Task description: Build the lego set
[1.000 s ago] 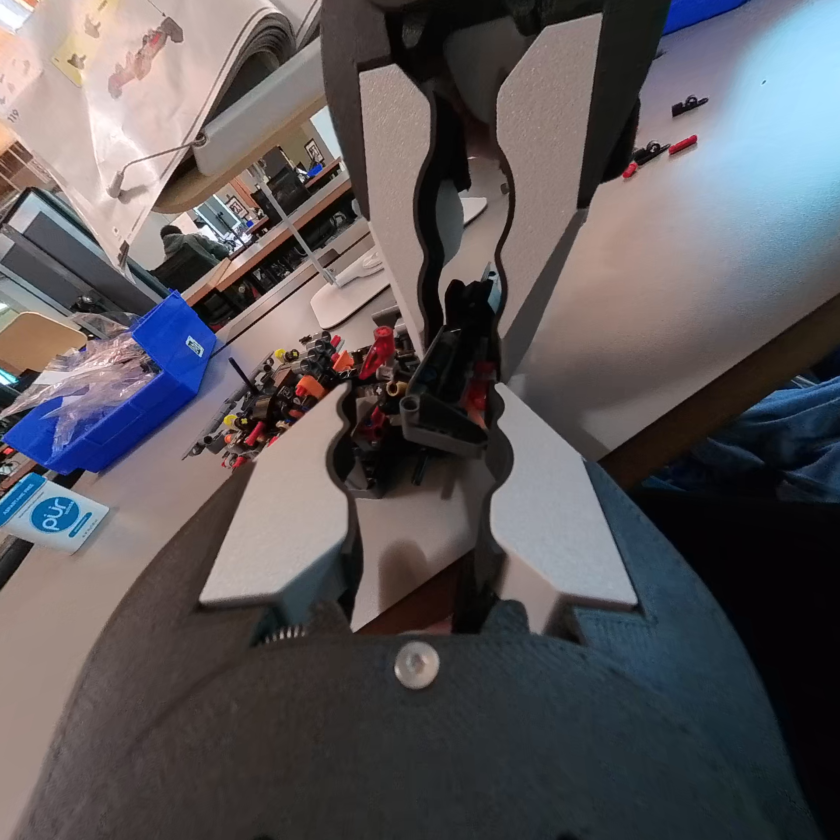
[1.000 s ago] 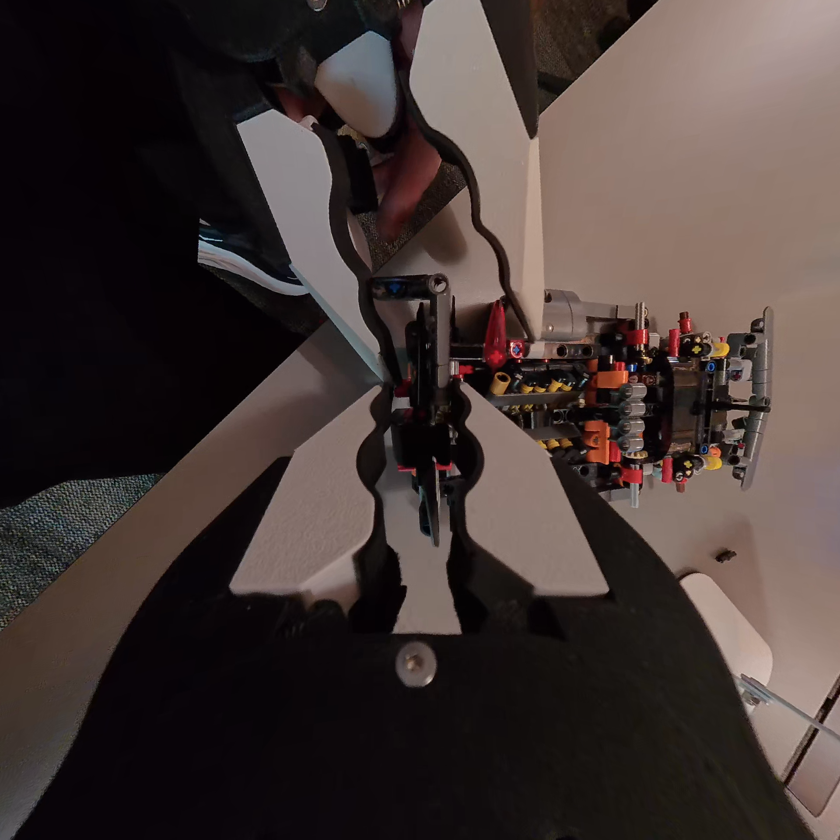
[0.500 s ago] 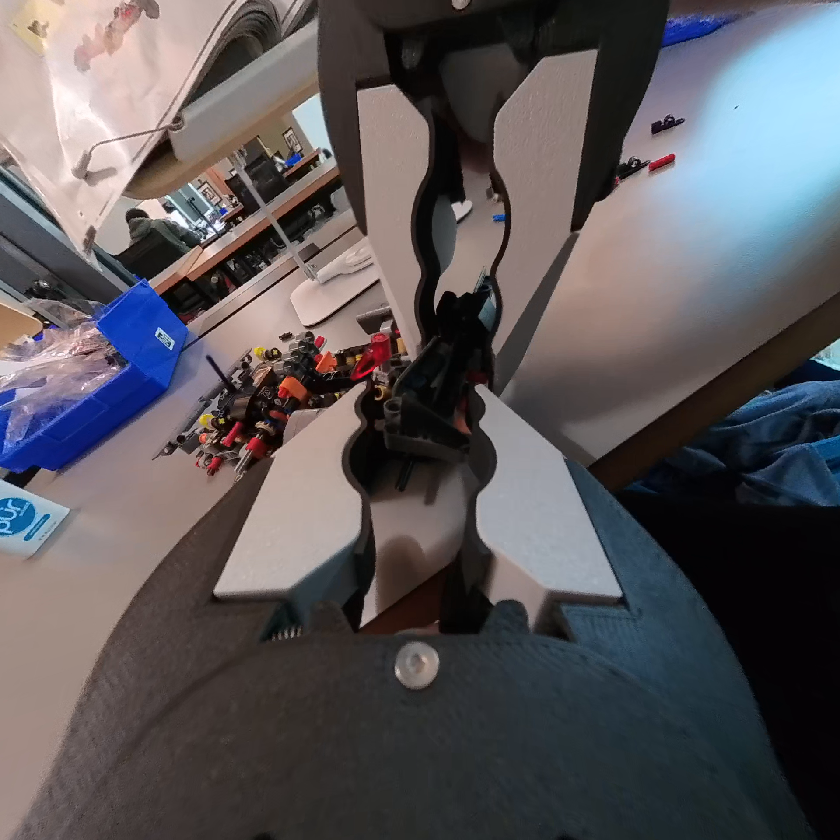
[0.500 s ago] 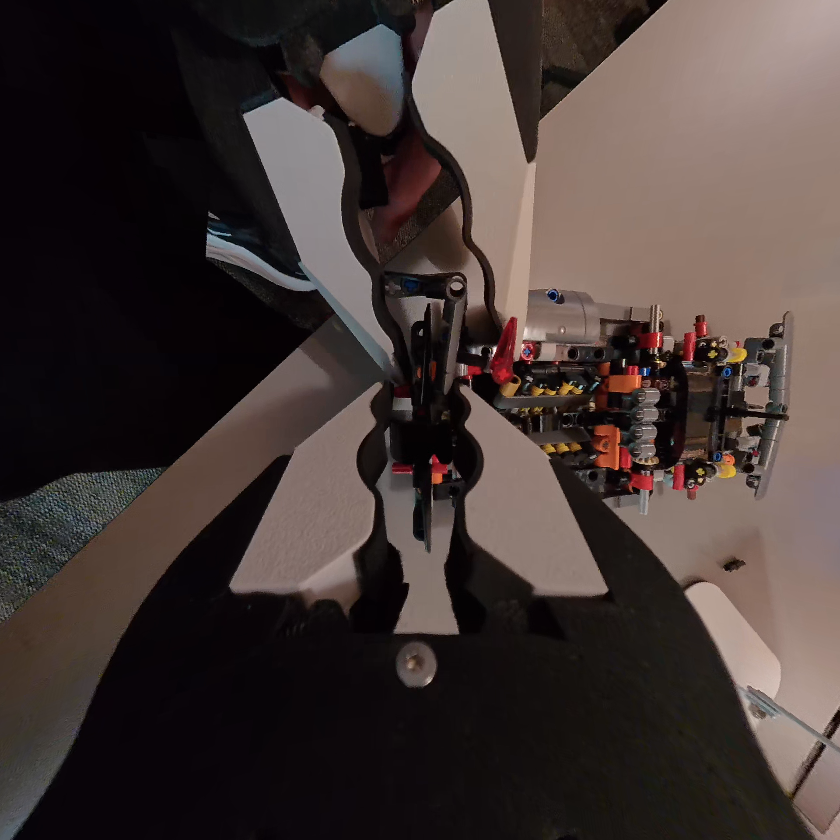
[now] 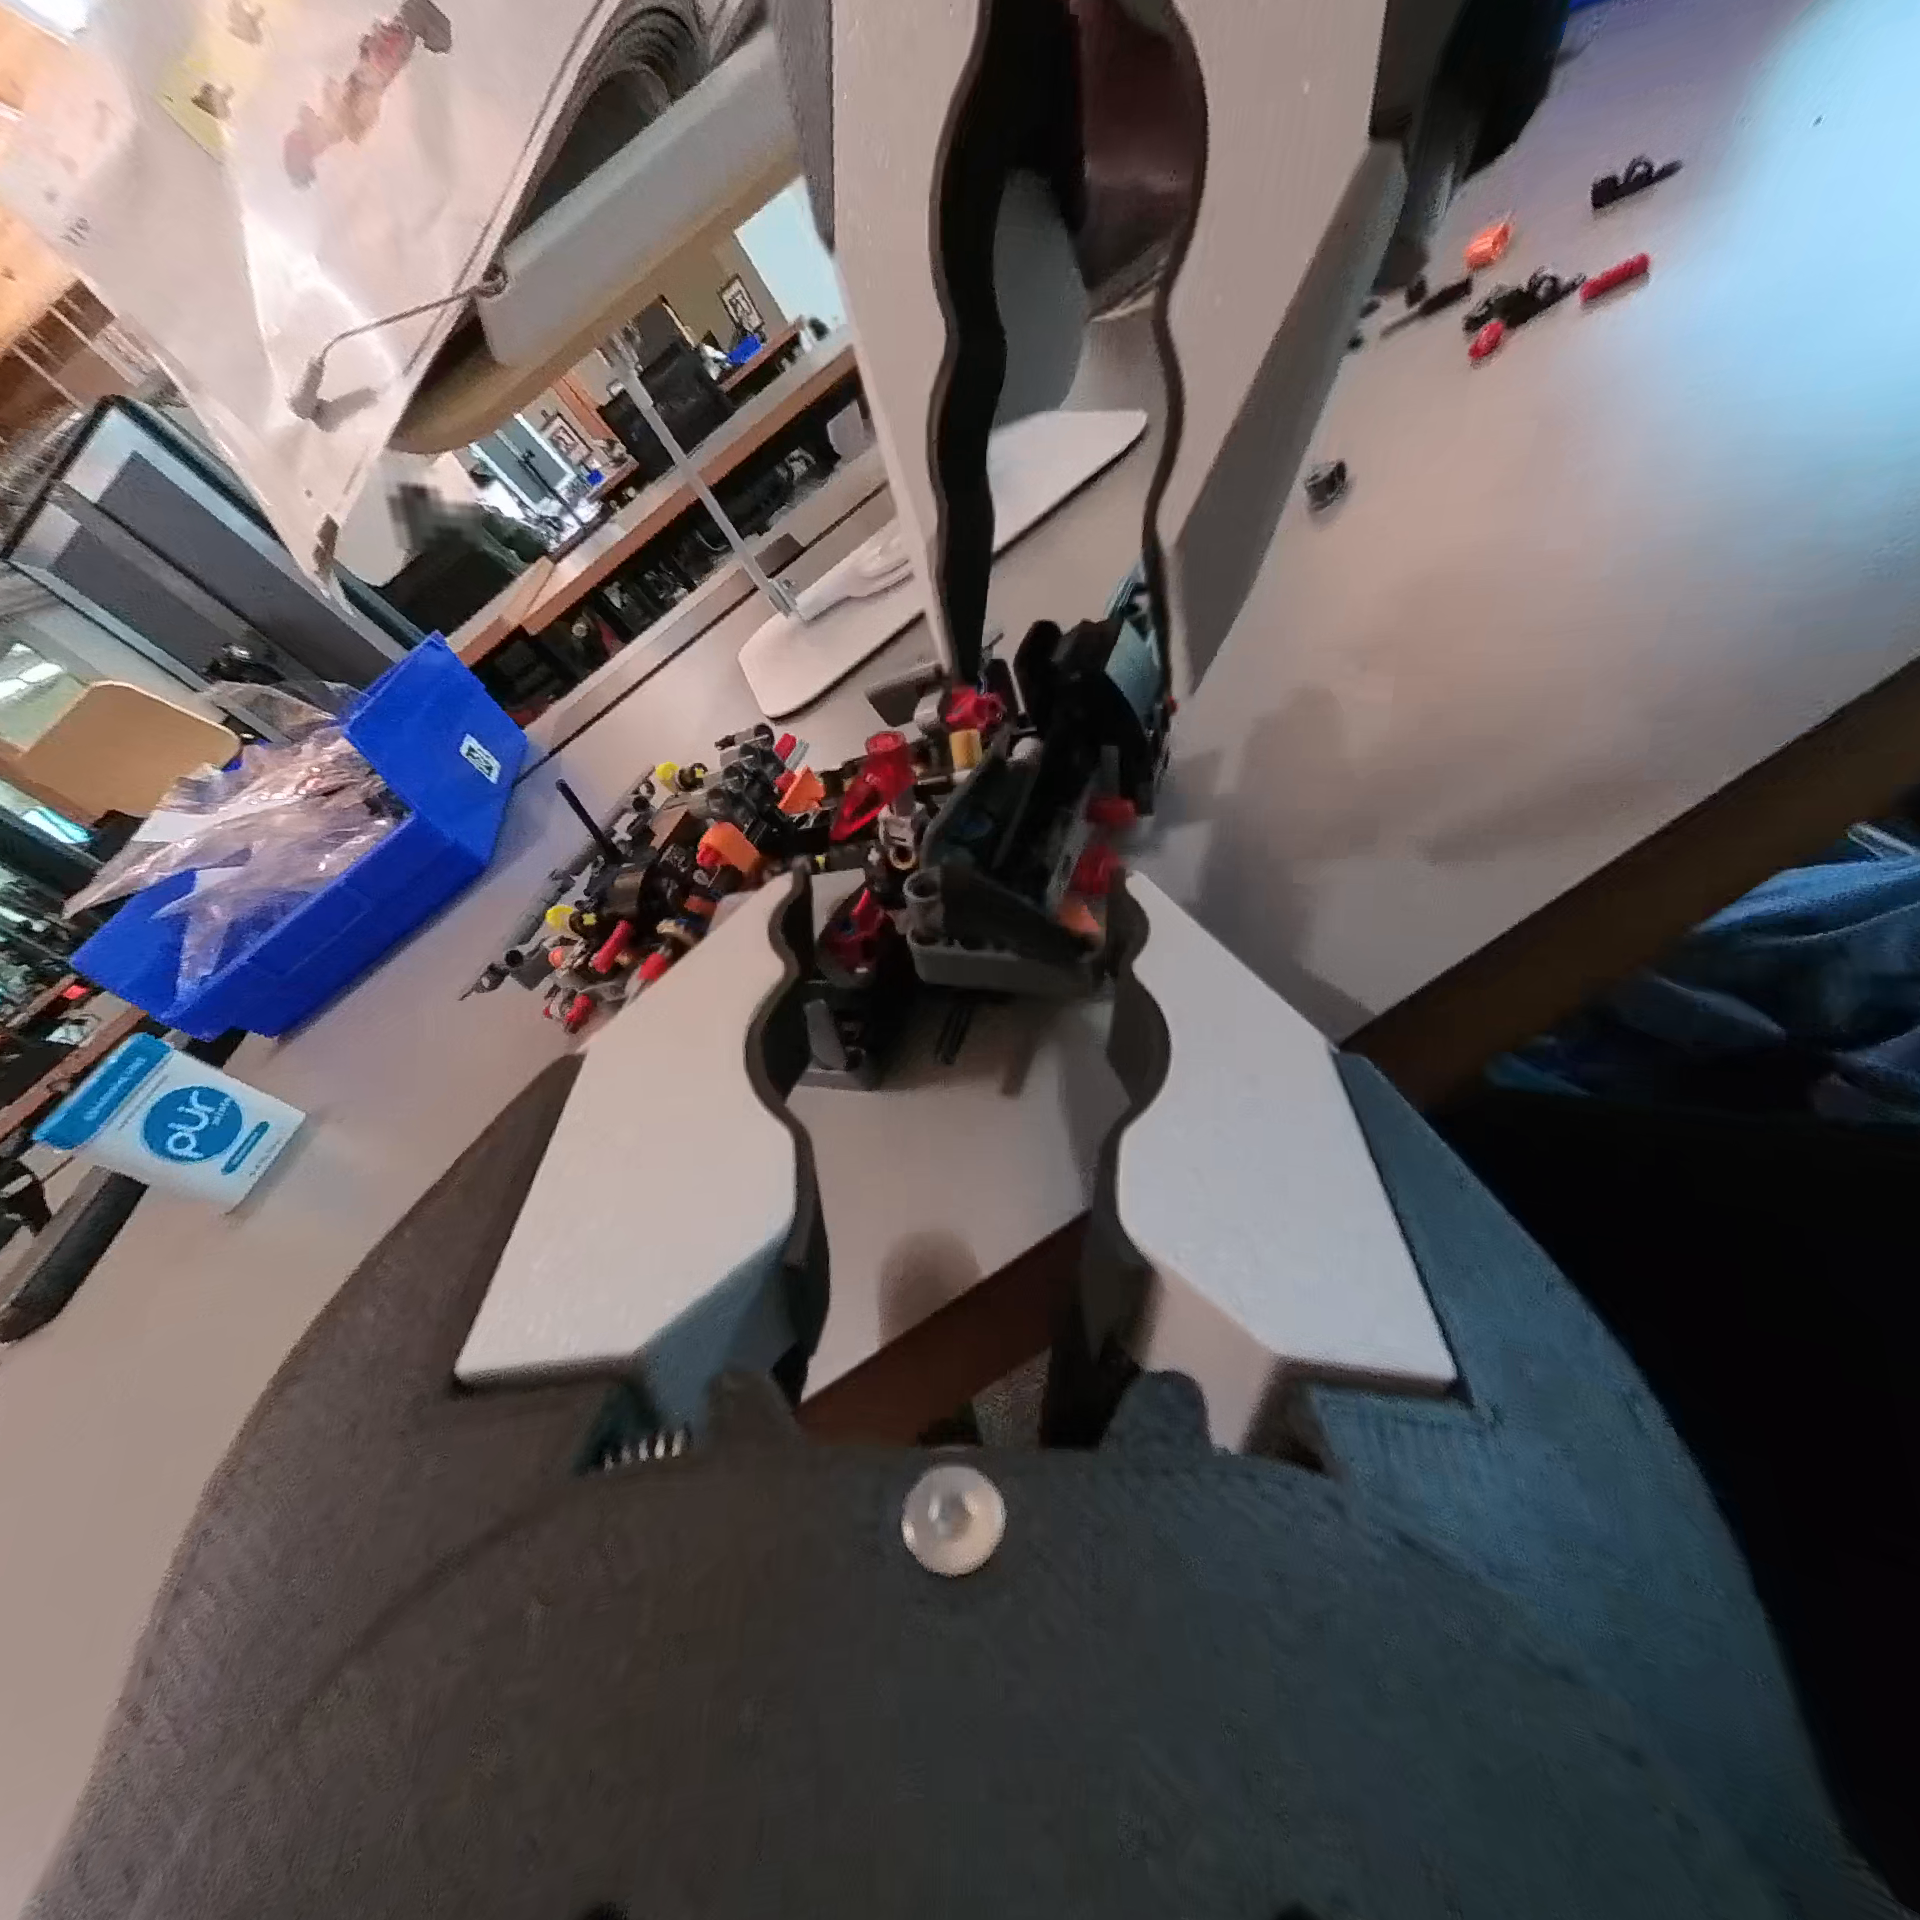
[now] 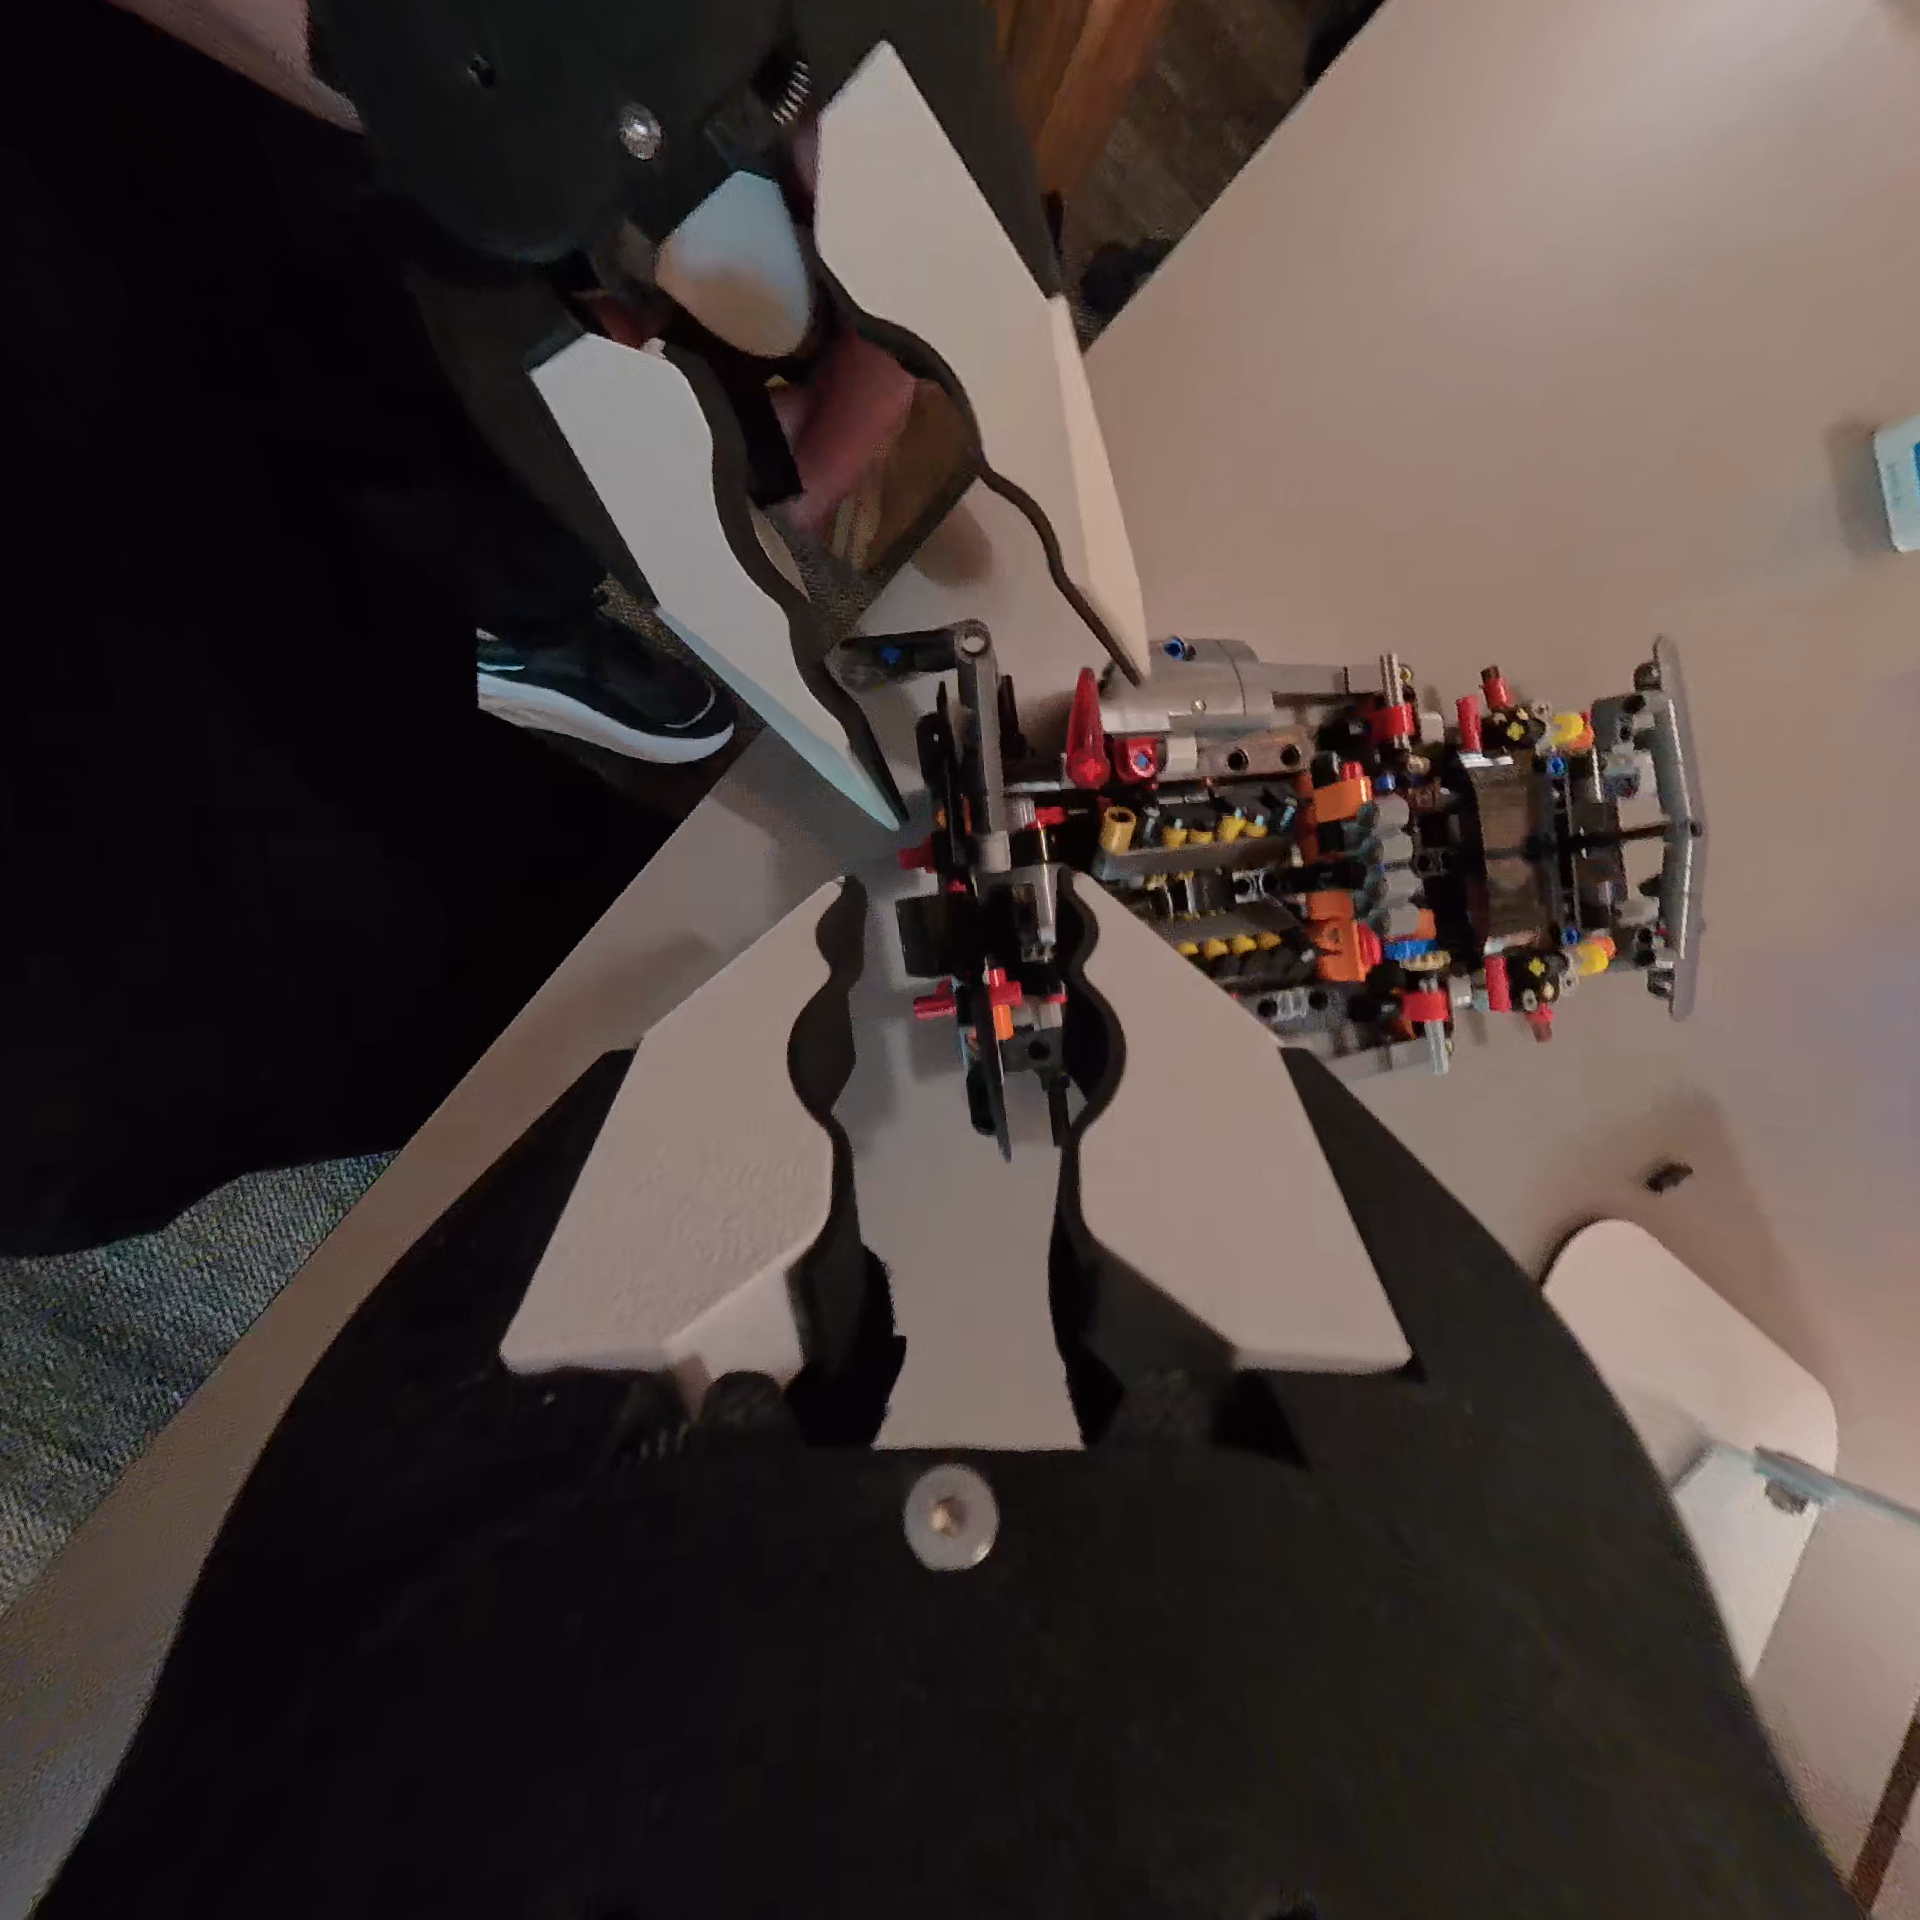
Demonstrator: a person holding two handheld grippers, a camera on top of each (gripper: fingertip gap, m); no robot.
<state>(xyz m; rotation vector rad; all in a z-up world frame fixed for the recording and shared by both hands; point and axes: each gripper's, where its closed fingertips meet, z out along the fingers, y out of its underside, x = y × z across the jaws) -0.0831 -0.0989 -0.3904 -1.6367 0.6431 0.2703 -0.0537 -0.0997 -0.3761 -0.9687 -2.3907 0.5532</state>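
Left wrist view: matte grey wavy-edged left gripper (image 5: 961,914) brackets the knobbly plastic lego model (image 5: 997,883), jaws parted; right gripper (image 6: 961,904) likewise spread.

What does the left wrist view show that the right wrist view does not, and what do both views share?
Only the left wrist view shows the blue bin holding clear bags, the clipped instruction sheet up high, and loose pieces scattered far across the table.

Only the right wrist view shows the carpet floor, a dark shoe below the table edge, and the model's grey end plate.

Both show the lego model, with the left tongs and right tongs at its near end.
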